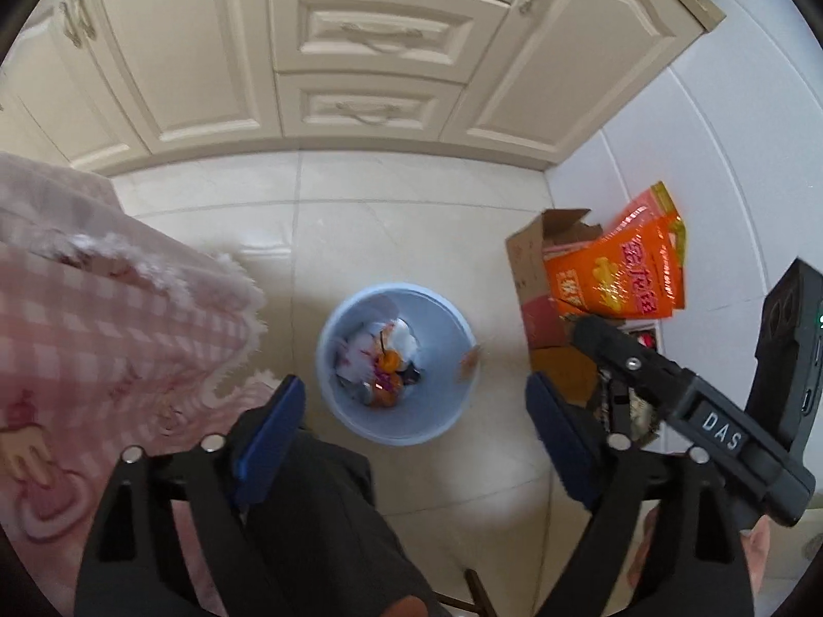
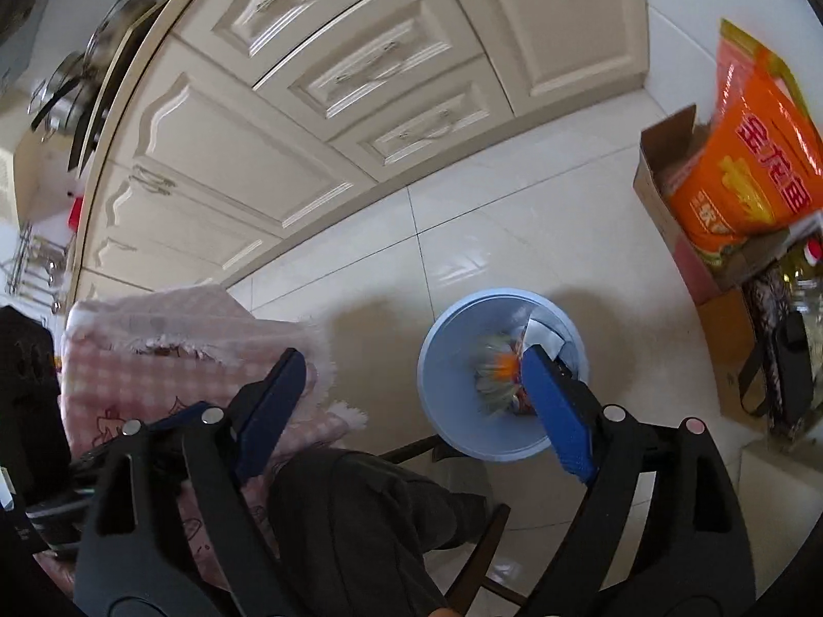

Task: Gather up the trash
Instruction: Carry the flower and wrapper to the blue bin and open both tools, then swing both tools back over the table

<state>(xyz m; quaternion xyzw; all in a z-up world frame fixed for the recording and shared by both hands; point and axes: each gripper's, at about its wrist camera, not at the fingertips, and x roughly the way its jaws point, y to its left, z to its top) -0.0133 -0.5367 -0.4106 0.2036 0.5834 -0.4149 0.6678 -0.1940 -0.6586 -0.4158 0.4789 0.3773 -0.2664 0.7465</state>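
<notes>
A light blue bin (image 1: 437, 411) stands on the pale floor tiles, holding white paper and orange scraps (image 1: 383, 360). A small brown scrap (image 1: 470, 366) shows at its right rim. My left gripper (image 1: 416, 427) hangs above the bin's near side, open, with nothing between its blue pads (image 1: 278, 421). In the right wrist view the bin (image 2: 447, 375) lies behind my right gripper (image 2: 414, 406), which is also open and empty. A blurred bundle of trash with an orange spot (image 2: 496, 373) sits inside the bin beside the right pad (image 2: 555, 411).
Cream cabinets (image 1: 380, 51) line the far side. A pink checked cloth (image 1: 103, 334) hangs at left. A cardboard box with orange bags (image 1: 617, 277) stands by the white wall at right. A person's dark trouser leg (image 1: 319, 514) and a wooden stool rail (image 2: 411, 450) are below.
</notes>
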